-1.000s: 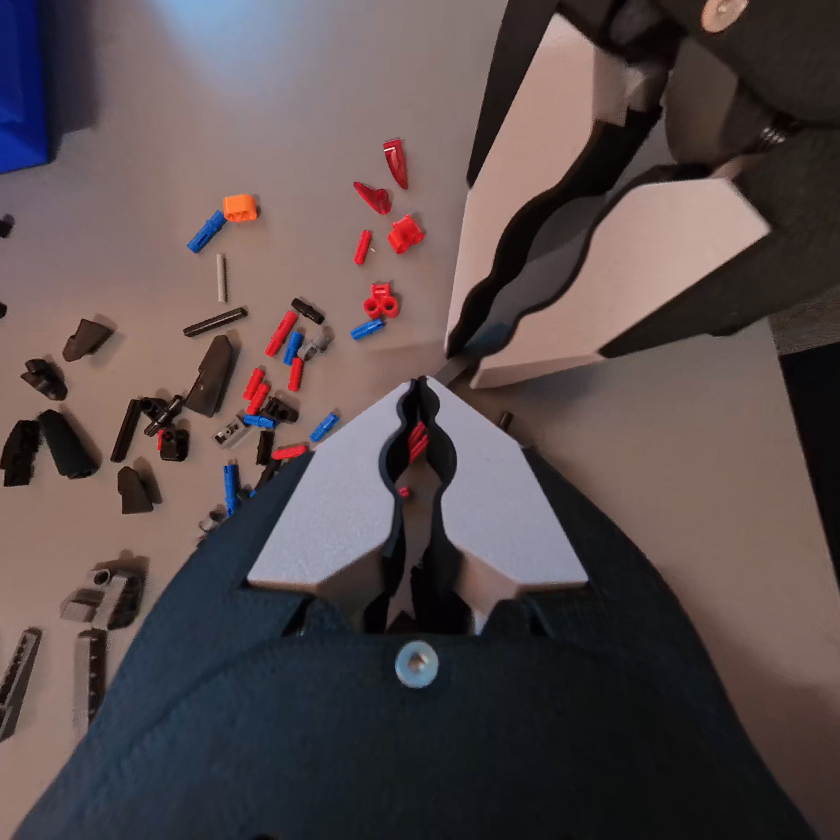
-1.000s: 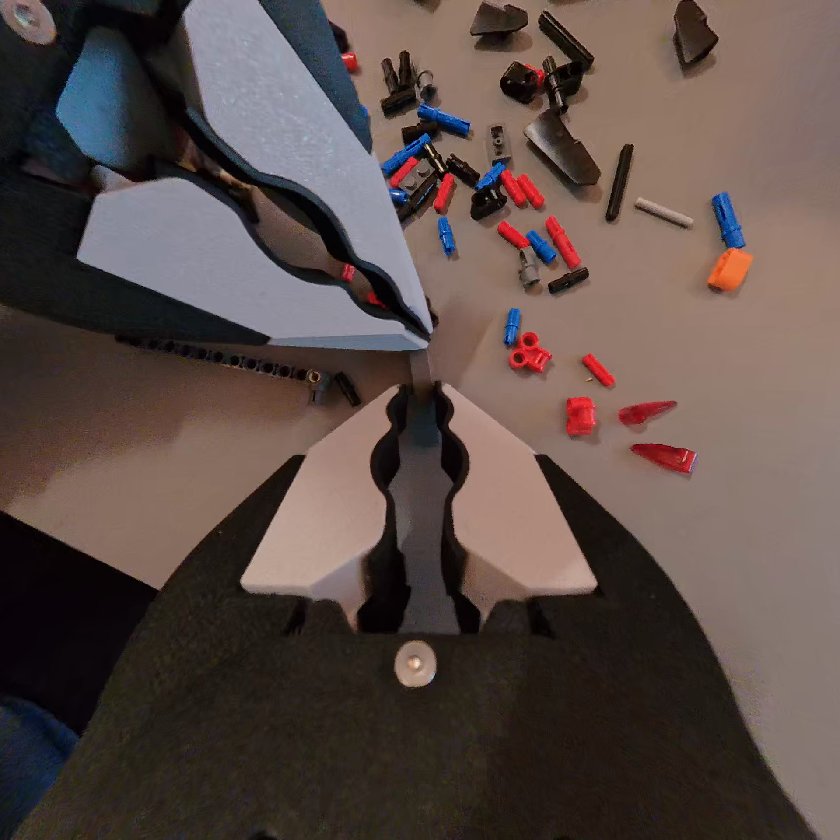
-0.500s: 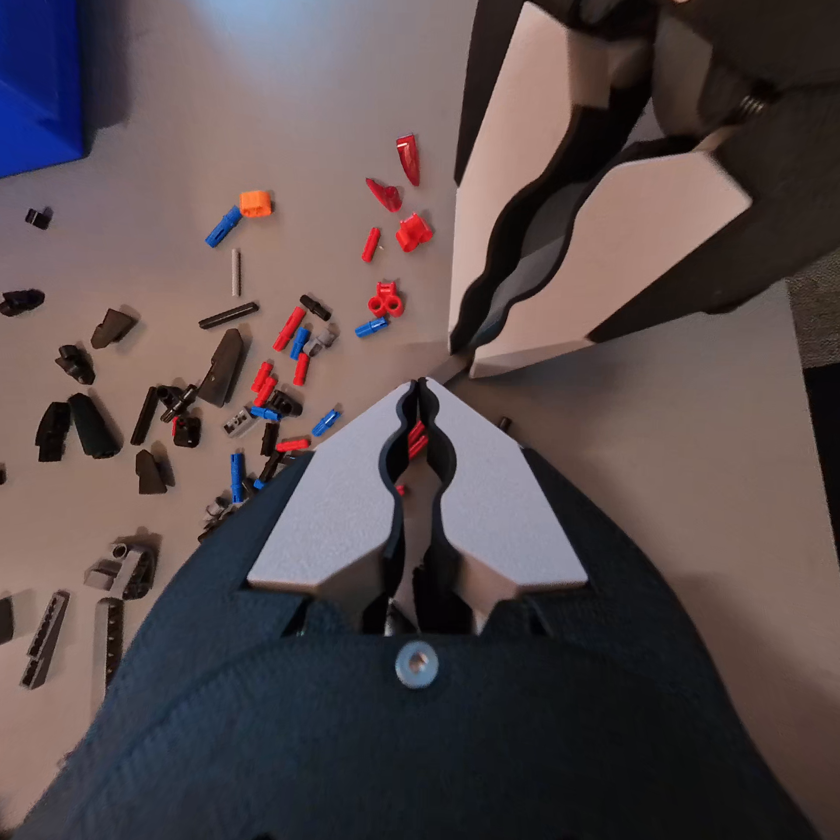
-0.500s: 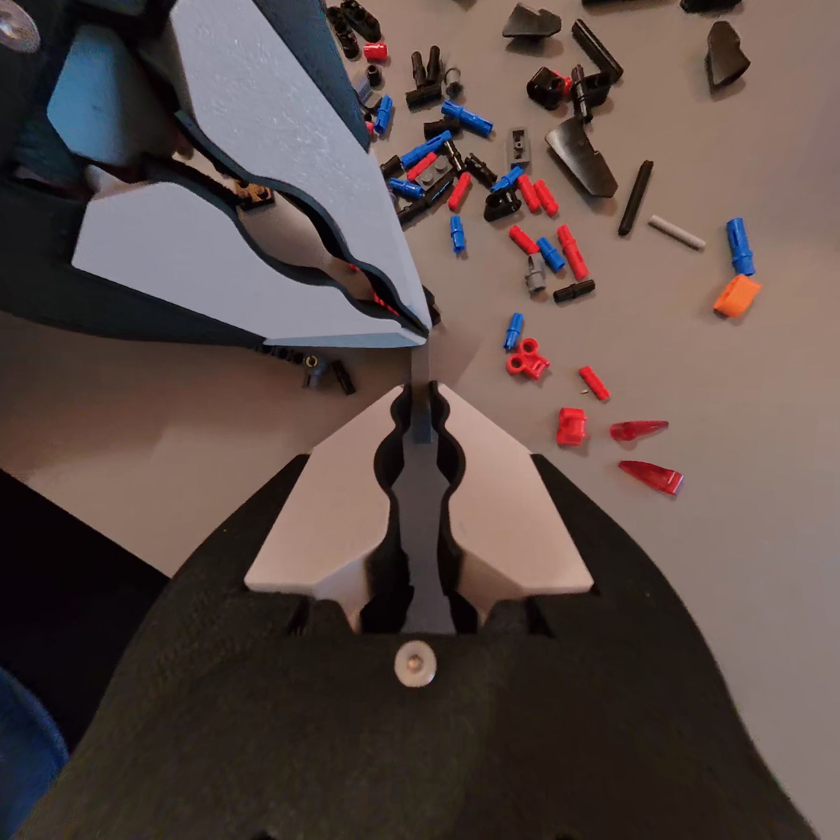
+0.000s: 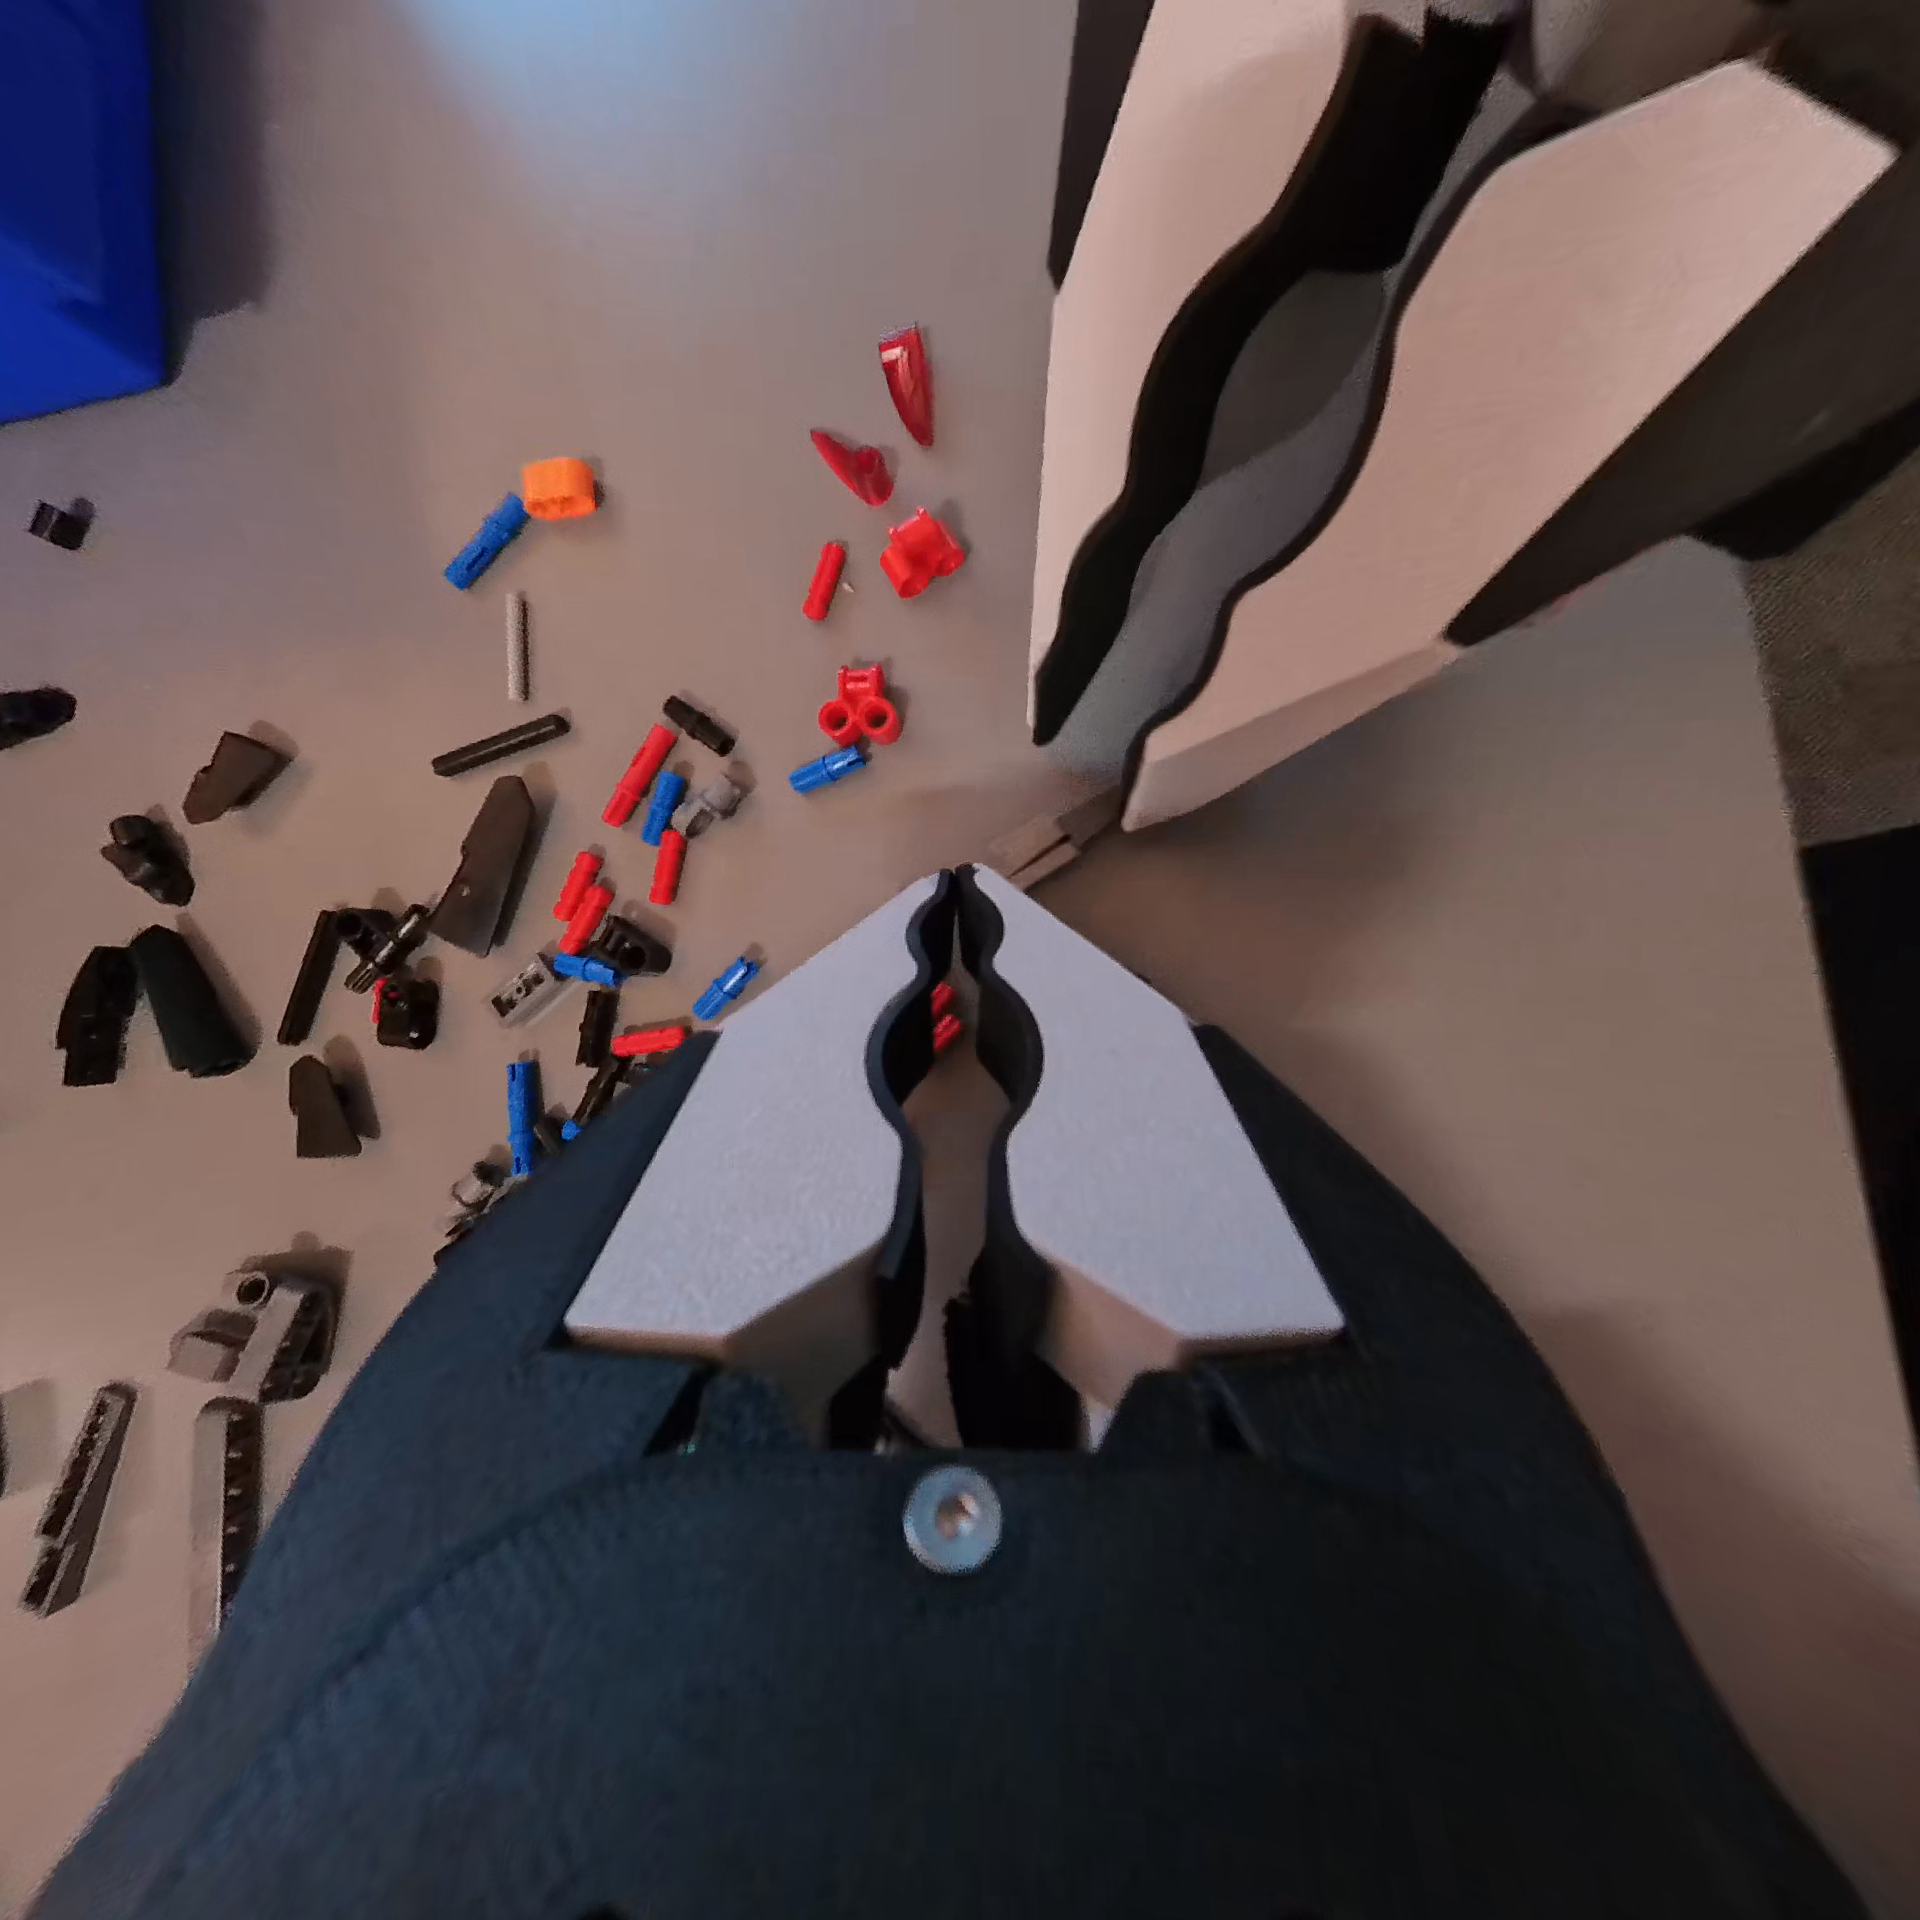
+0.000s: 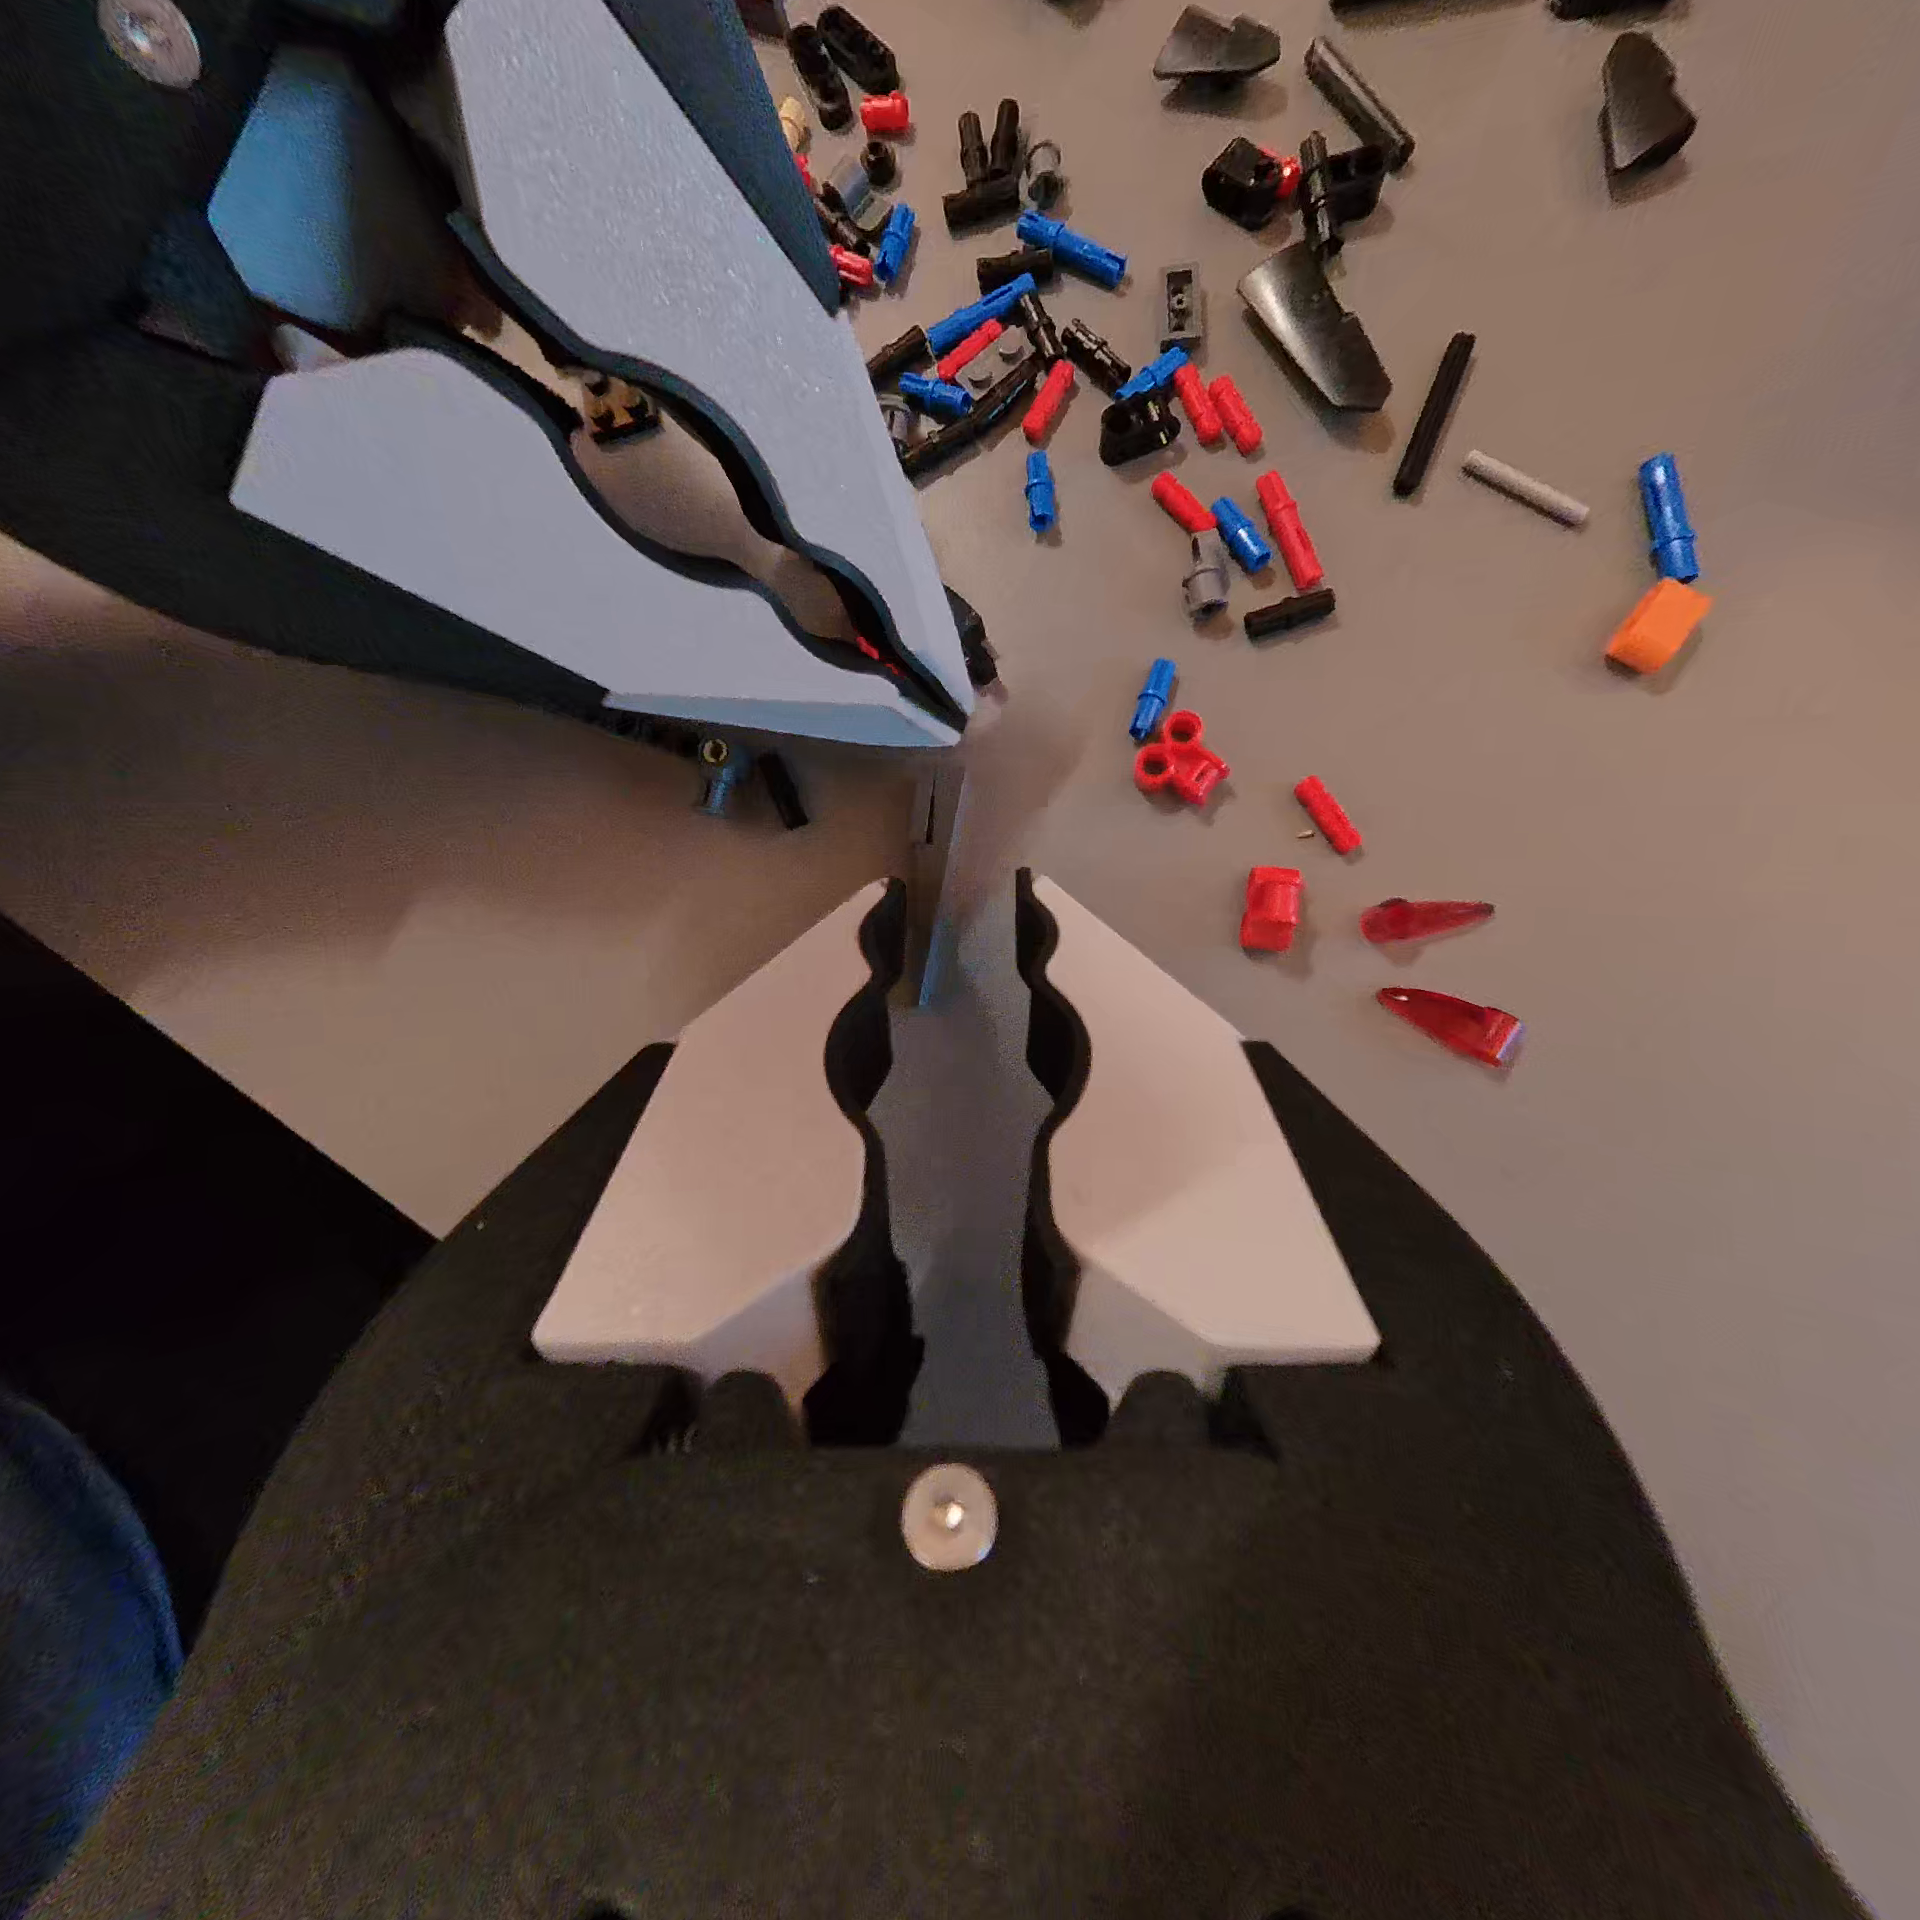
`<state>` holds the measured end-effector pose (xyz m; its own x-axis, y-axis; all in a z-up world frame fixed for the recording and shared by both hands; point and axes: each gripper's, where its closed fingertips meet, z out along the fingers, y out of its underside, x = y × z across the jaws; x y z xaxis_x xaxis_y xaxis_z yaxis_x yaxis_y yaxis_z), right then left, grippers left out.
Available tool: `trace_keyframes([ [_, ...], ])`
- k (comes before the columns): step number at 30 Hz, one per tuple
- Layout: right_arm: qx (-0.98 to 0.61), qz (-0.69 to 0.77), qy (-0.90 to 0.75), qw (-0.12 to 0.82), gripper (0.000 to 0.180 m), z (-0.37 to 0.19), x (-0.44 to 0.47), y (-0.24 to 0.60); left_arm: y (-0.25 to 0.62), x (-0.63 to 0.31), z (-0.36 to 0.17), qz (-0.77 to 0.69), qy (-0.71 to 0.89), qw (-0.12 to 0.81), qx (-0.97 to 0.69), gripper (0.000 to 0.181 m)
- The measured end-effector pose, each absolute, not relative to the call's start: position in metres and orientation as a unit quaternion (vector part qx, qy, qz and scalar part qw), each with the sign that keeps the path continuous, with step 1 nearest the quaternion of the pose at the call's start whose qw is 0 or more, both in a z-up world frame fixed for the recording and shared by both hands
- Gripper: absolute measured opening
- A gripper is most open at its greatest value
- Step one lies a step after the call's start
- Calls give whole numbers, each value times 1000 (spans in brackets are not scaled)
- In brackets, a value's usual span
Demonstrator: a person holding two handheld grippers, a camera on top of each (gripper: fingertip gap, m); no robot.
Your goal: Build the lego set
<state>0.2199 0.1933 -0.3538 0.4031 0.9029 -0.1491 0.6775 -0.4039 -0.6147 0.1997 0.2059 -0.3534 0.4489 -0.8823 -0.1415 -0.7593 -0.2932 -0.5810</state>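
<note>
My left gripper is shut at its tips on a small grey piece that sticks out toward my right gripper. A red pin shows in the hollow between the left jaws. In the right wrist view my right gripper is open. The grey piece stands between its jaws, close to the left finger, with a gap on the right side. The left gripper comes in from the upper left and meets the top of the piece.
Several loose red and blue pins, black parts, an orange piece and two clear red wedges lie scattered on the grey table. A blue bin stands at the far left. The table edge runs close on the right. The tips of both grippers are at nearly the same place.
My right gripper's jaws have spread apart and let go of the grey piece. The left gripper stays shut on it. Both views have pulled back slightly from the table.
</note>
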Motion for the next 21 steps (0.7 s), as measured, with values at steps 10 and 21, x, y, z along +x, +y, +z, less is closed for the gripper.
trace_keyframes([
  [10,-794,222,-512,242,17,-361,217,185,197,207,-352,-108,538,292,-783,5],
  [21,-731,215,-581,286,1,-349,218,186,191,212,-353,-78,632,290,-715,16],
])
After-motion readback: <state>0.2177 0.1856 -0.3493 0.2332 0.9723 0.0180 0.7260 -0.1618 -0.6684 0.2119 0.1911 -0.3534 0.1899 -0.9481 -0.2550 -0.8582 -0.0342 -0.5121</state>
